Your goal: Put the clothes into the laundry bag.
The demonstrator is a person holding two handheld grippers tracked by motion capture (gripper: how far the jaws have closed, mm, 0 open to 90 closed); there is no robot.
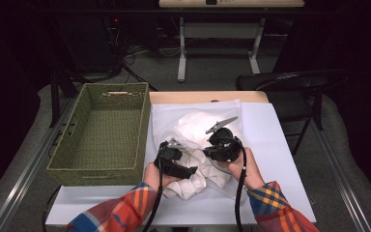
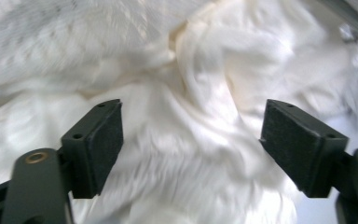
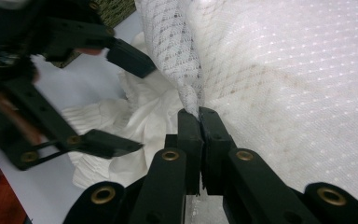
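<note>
A lab-like workroom: bare white table (image 1: 280, 159), metal rails (image 1: 19, 181), cables (image 1: 125, 53), dark surroundings.

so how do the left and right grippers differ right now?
The left gripper has its jaws spread wide with nothing pinched; the right gripper is shut on an edge of the white mesh bag. The left gripper faces the crumpled white cloth; the right gripper holds the bag lifted beside it. Both are black, hand-held and working over the same white pile.

White garment (image 1: 198, 145), green woven basket (image 1: 104, 130)
</note>
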